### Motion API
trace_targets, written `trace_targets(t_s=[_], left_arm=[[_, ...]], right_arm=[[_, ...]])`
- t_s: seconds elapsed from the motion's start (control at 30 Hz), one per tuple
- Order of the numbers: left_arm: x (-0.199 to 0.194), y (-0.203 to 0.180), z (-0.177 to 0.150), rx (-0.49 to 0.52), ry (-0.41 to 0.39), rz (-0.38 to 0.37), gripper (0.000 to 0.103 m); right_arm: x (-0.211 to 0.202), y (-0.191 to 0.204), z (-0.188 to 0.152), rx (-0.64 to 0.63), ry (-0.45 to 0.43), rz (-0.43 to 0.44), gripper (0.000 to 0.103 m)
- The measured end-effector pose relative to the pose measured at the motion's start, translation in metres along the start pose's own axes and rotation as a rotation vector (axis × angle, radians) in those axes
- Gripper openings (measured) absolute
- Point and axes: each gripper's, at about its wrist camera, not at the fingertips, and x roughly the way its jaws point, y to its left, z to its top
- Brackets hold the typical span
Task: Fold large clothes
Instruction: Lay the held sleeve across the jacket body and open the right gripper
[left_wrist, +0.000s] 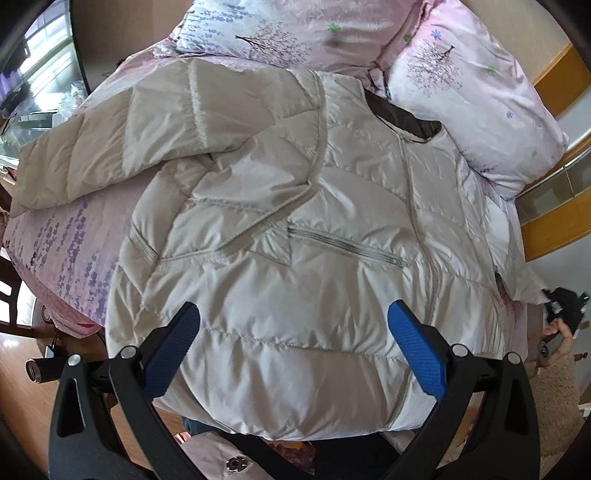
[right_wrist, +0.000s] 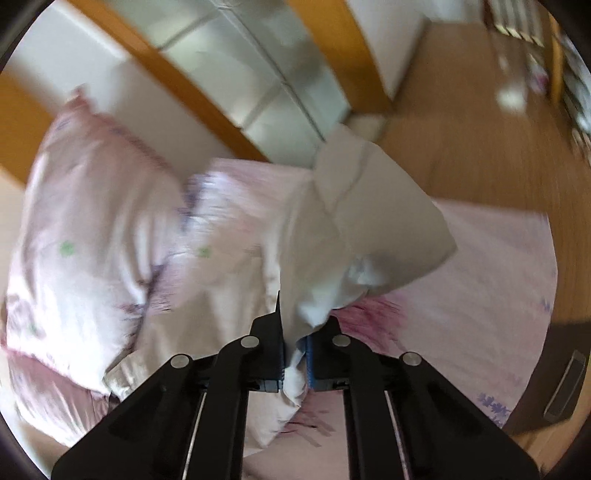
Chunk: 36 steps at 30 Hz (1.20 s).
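Jaws of the right gripper (right_wrist: 295, 363) pinch a sleeve (right_wrist: 369, 221); left gripper (left_wrist: 293, 350) jaws hang wide apart, holding nothing, above the puffy jacket (left_wrist: 295, 229) on the bed (left_wrist: 66, 251). One sleeve looks folded; most folding remains.

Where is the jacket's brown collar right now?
In the left wrist view, the brown collar sits upper right of centre, at the top of the jacket, beside the right-hand pillow.
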Motion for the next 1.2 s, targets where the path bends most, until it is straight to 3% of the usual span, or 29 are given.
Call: trace_targets(t_s=[0.2, 0.37, 0.5, 0.63, 0.8, 1.0, 1.07, 1.1, 1.2], left_arm=[[-0.001, 0.017, 0.007, -0.072, -0.011, -0.012, 0.101], [-0.005, 0.035, 0.011, -0.117, -0.029, -0.021, 0.101], [-0.01, 0.048, 0.016, -0.126, -0.049, -0.001, 0.101], [-0.013, 0.067, 0.021, -0.169, -0.058, -0.001, 0.101], [-0.022, 0.086, 0.021, -0.205, -0.109, 0.017, 0.101], [-0.024, 0.104, 0.02, -0.231, -0.128, 0.039, 0.101], [-0.024, 0.109, 0.021, -0.23, -0.123, 0.039, 0.101], [-0.024, 0.112, 0.022, -0.228, -0.119, 0.038, 0.101], [-0.025, 0.124, 0.022, -0.248, -0.123, 0.022, 0.101]], right_arm=[[-0.042, 0.094, -0.012, -0.228, -0.073, 0.15, 0.009], [-0.081, 0.187, -0.051, -0.441, -0.108, 0.321, 0.009], [-0.095, 0.248, -0.096, -0.582, -0.083, 0.418, 0.009], [-0.086, 0.286, -0.145, -0.675, -0.007, 0.46, 0.009], [-0.056, 0.314, -0.212, -0.787, 0.11, 0.434, 0.009], [0.0, 0.336, -0.311, -1.021, 0.258, 0.281, 0.011], [0.01, 0.335, -0.338, -1.103, 0.29, 0.217, 0.02], [0.016, 0.335, -0.351, -1.149, 0.31, 0.186, 0.03], [0.021, 0.336, -0.395, -1.304, 0.337, 0.1, 0.044]])
